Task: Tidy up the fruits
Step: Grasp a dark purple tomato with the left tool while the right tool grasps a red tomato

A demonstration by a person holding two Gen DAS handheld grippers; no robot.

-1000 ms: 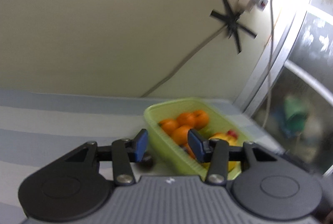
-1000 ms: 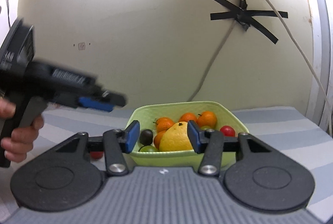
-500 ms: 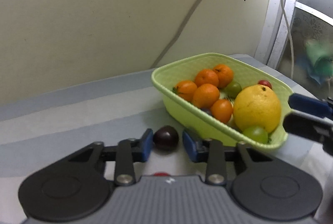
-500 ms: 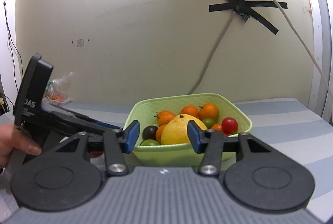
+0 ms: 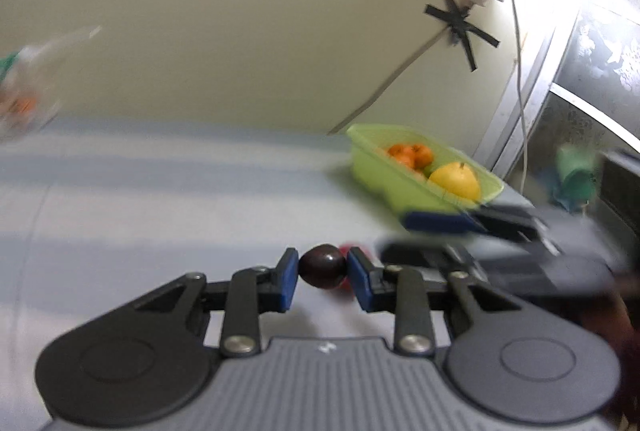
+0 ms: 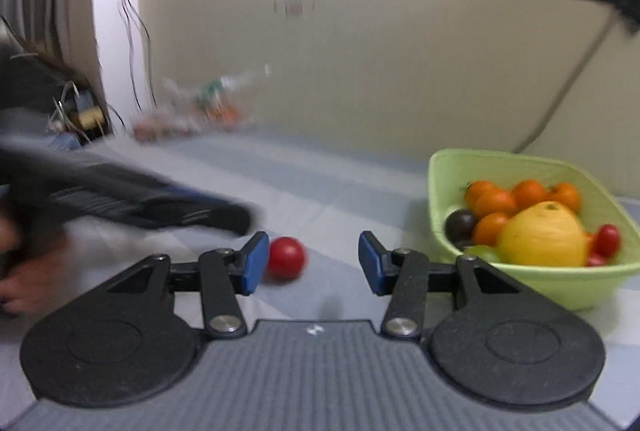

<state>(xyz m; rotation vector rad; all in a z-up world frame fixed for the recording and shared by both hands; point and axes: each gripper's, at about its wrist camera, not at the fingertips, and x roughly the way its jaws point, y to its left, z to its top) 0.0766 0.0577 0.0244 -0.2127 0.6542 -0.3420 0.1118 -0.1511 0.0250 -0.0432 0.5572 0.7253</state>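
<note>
Fruits loose: one dark plum (image 5: 323,266), seemingly gripped; one red tomato (image 6: 285,257).

I logged a dark purple plum (image 5: 323,270) between blue pads (image 5: 289,279) on the black left gripper (image 5: 322,279). I noted a red tomato (image 6: 285,257) beside the right gripper (image 6: 313,263), also black with blue pads (image 6: 255,263). The basket (image 6: 440,183) was lime green and held oranges (image 6: 494,203), a yellow citrus (image 6: 542,234), a dark plum (image 6: 460,223), a green fruit (image 6: 480,251) and red tomatoes (image 6: 607,239). I recorded the cloth (image 5: 160,199) as pale blue and white stripes, the wall (image 5: 260,31) as cream, with black tape (image 5: 460,21).
</note>
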